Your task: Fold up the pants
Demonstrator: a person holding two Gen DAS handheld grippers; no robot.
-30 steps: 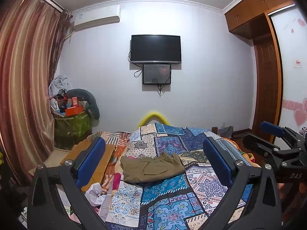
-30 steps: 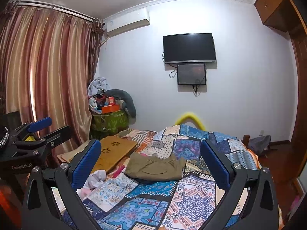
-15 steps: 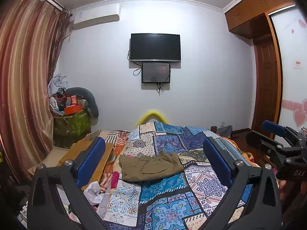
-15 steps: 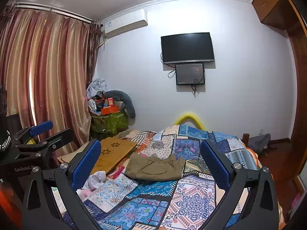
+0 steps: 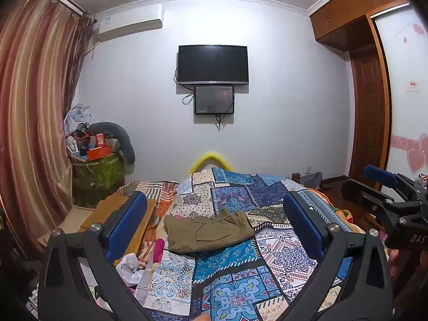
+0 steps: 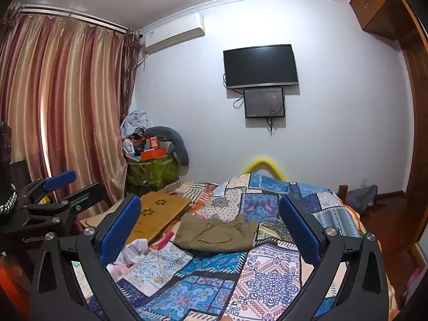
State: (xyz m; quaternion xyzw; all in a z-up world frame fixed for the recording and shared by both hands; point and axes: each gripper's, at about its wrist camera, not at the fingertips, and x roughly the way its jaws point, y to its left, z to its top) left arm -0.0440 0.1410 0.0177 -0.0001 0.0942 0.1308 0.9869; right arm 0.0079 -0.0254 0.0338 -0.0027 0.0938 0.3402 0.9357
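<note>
Pants (image 5: 207, 232) lie on bed quilt (image 5: 278, 254), mid-bed, already in compact folded bundle. Left tongs (image 5: 214, 222) and right tongs (image 6: 211, 223) spread wide, holding nothing, held well back from pants; folding looks finished.

Olive pants (image 6: 216, 234) are sitting folded up on the patchwork bedspread (image 6: 267, 275), toward its left edge. The right gripper (image 6: 210, 230) hangs above the bed with both blue pads spread wide, nothing in them. Left gripper (image 6: 58, 195) is off past the left edge, near the curtain (image 6: 67, 112).
</note>
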